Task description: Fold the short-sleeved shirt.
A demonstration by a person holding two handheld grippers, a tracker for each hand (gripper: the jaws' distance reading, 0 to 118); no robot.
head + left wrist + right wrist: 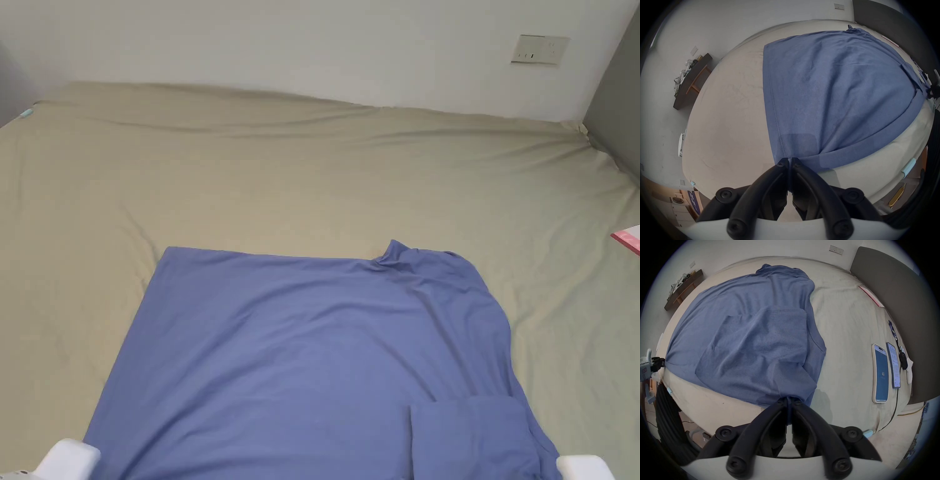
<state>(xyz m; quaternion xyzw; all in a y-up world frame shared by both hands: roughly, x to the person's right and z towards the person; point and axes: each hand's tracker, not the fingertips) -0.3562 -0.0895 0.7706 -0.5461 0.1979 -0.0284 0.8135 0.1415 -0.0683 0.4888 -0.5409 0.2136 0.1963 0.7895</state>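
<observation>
Head view: we see the blue shirt flat on the bed, long axis about 9 to 3 o'clock, hem edge at 9.

Left gripper view: left claw clamped on the hem corner at 6 o'clock.

Right gripper view: right claw pinching the near edge by the tucked-in sleeve. We'd lift both corners level, taut, and carry them toward 12.
</observation>
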